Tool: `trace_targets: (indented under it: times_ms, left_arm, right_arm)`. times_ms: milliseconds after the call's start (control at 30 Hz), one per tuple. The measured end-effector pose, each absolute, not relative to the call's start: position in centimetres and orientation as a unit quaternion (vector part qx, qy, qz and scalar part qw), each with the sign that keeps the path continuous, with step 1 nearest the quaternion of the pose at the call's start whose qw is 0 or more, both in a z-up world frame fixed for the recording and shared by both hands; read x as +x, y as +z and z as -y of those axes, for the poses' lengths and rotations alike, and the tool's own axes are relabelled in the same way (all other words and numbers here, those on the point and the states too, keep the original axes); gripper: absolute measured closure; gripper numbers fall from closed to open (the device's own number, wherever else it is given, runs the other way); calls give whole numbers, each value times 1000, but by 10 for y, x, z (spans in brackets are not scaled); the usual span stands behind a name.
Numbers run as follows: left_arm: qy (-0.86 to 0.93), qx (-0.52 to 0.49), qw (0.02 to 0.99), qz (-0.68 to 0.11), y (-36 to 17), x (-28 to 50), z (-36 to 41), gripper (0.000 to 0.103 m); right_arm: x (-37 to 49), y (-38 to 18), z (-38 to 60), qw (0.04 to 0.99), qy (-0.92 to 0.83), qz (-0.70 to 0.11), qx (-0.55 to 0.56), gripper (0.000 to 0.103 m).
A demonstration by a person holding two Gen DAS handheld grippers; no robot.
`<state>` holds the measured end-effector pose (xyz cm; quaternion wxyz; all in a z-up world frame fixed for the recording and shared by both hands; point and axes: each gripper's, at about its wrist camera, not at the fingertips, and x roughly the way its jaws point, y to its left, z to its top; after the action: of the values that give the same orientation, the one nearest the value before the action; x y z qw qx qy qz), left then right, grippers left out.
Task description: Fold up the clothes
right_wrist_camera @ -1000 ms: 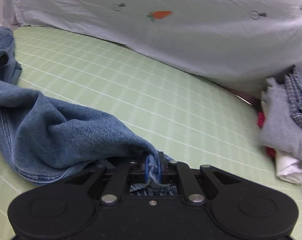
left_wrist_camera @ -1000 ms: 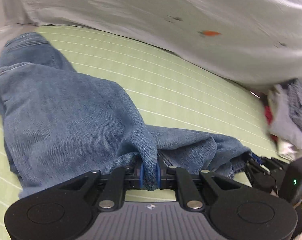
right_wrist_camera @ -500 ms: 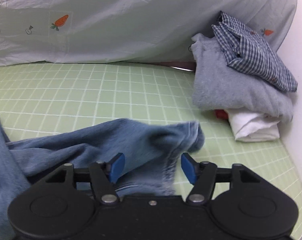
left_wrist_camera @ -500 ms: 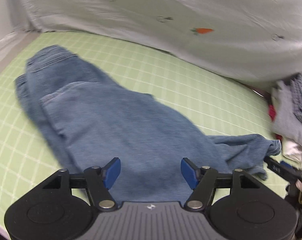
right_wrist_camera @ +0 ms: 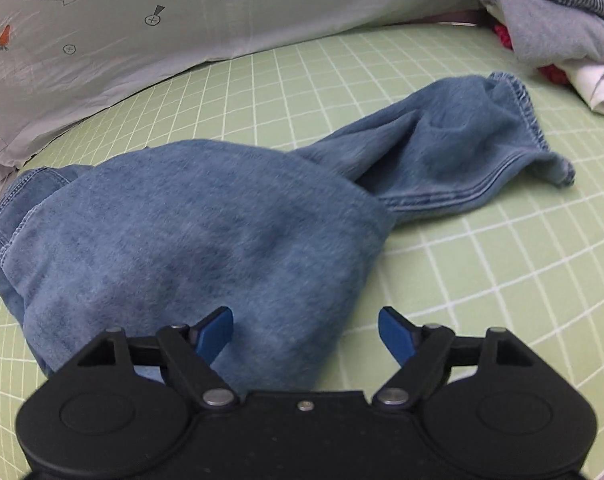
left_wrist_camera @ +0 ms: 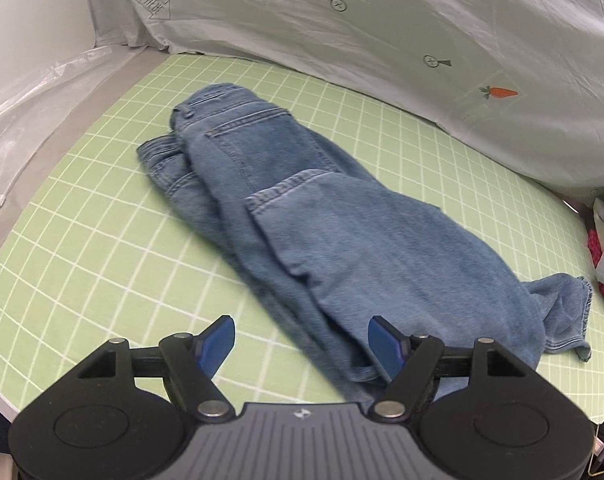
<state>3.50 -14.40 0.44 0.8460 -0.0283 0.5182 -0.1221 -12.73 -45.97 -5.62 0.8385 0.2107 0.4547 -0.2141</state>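
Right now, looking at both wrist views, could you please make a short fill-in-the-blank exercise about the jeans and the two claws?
1. The jeans lie on a green mat printed with a white ____.
2. The left claw and the right claw are both ____.
3. The orange figures printed on the grey sheet are ____.
4. The pile of clothes lies beyond the ____ end of the jeans.

Missing words: grid; open; carrots; hem
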Motion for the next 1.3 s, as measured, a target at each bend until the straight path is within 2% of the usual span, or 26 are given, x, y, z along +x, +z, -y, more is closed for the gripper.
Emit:
trace_targets:
  times_ms: [67, 100, 133, 167, 200, 267, 500, 667, 733, 833, 900, 1000, 1067, 1300]
  left_arm:
    - [-123, -31, 844, -522, 4, 39, 133, 29]
    - [-122, -33, 844, -521, 4, 42, 128, 29]
    - [-122, -35, 846, -518, 5, 45, 125, 29]
    - [-123, -36, 847, -516, 7, 48, 123, 29]
    - [-124, -37, 849, -513, 8, 50, 121, 29]
    - [-126, -41, 849, -511, 9, 52, 120, 29]
    - [-115, -65, 853, -505, 11, 46, 129, 29]
    - [-93, -84, 855, -504, 12, 34, 137, 29]
    - [-86, -87, 852, -509, 9, 30, 141, 29]
    - [-76, -90, 847, -519, 3, 25, 144, 29]
    - [-74, -86, 845, -523, 2, 23, 144, 29]
    - [-78, -72, 846, -523, 4, 25, 141, 28]
    - [-81, -62, 846, -523, 5, 26, 139, 28]
    - [-90, -30, 847, -523, 9, 29, 130, 28]
  right_arm:
    - [-125, -63, 449, 831, -216, -460, 227, 22]
    - [-125, -65, 446, 829, -216, -459, 234, 29]
    - [-127, -65, 443, 832, -211, -451, 244, 39]
    - [-129, -63, 440, 837, -202, -443, 249, 62]
    - [-130, -60, 437, 842, -200, -440, 240, 79]
    - [-131, -52, 433, 854, -203, -433, 204, 97]
    - [-146, -29, 474, 871, -241, -395, 168, 99]
    - [-153, -26, 519, 865, -290, -394, 114, 99]
    - [-151, -28, 533, 857, -300, -409, 89, 95]
    - [-146, -29, 533, 854, -298, -424, 43, 71]
    - [-146, -26, 521, 862, -288, -416, 25, 49]
    - [-143, -22, 492, 878, -263, -399, 9, 30]
    - [-137, -21, 468, 892, -228, -390, -4, 26]
    - [-113, -32, 390, 909, -104, -401, -54, 25]
